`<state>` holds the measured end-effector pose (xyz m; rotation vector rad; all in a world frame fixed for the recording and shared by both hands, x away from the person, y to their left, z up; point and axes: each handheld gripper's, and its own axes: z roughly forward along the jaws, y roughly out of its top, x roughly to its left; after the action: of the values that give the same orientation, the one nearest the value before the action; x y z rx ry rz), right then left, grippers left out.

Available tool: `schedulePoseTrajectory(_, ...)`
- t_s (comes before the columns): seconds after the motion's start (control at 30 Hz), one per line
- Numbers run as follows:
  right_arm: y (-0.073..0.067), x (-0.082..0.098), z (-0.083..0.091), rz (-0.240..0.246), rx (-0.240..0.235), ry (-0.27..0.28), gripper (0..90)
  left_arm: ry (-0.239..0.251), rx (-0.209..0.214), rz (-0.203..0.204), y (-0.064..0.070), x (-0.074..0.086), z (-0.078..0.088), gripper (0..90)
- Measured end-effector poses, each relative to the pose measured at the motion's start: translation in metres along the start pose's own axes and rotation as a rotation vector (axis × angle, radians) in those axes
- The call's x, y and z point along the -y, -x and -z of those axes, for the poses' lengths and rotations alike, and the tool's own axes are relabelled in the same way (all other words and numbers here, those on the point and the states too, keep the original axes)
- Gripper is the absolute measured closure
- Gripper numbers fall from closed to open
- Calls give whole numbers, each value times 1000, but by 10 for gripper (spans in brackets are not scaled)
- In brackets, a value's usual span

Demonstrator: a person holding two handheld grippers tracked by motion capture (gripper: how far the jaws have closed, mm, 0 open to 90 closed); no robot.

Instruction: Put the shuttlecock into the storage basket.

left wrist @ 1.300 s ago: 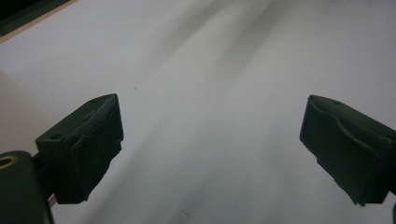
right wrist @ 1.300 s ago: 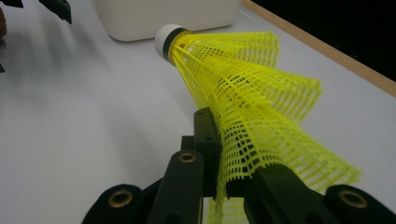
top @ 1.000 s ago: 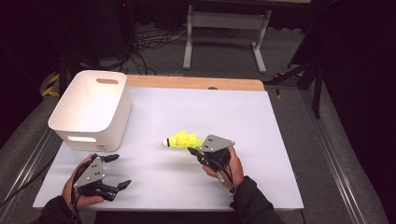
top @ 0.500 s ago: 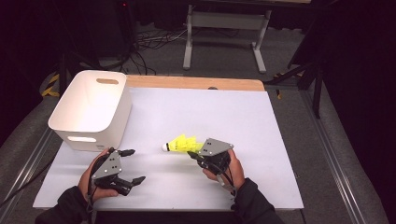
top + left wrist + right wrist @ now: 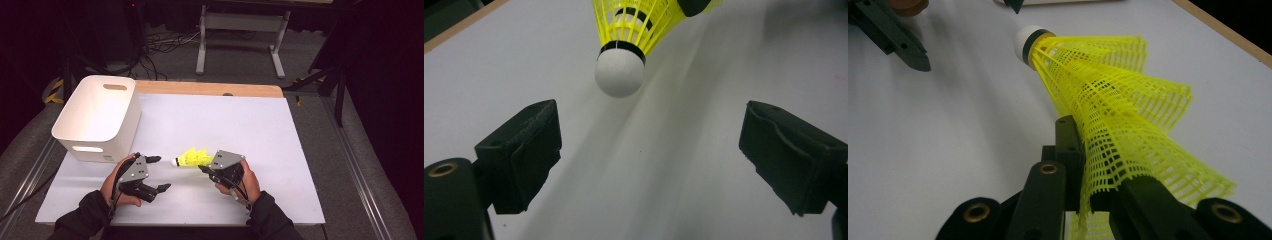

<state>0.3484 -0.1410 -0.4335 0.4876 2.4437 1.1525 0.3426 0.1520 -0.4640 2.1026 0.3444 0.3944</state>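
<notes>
We see a shuttlecock (image 5: pixel 1108 105) with a bright yellow mesh skirt, a black band and a white rounded cork tip, held above the white table (image 5: pixel 280 130). Our right gripper (image 5: pixel 204 170) clenches its skirt; our left gripper (image 5: pixel 156 174), its jaws just closing slightly, gapes empty near the tip.

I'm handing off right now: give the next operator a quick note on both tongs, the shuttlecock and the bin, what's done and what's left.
Right tongs: shut on the skirt of the yellow shuttlecock, held just above the table, white cork pointing toward the left tongs.
Left tongs: open and holding nothing; jaws have just been closing slightly, cork ahead of them, not yet between them.
White bin: back left of the table.
Done: shuttlecock picked up.
Left: probably pass it to the left tongs, then into the bin.
</notes>
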Motion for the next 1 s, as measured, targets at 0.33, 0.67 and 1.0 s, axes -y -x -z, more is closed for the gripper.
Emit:
schedulePoseTrajectory(0.33,-8,-2,-5,51,-19,-36,873,-54,17,-6,0,-7,-24,140)
schedulePoseTrajectory(0.67,-18,-8,-11,117,-37,-78,870,-86,32,-9,0,-14,-39,235)
schedulePoseTrajectory(1.0,-24,-13,-16,155,-44,-107,854,-132,44,-16,0,-19,-54,370)
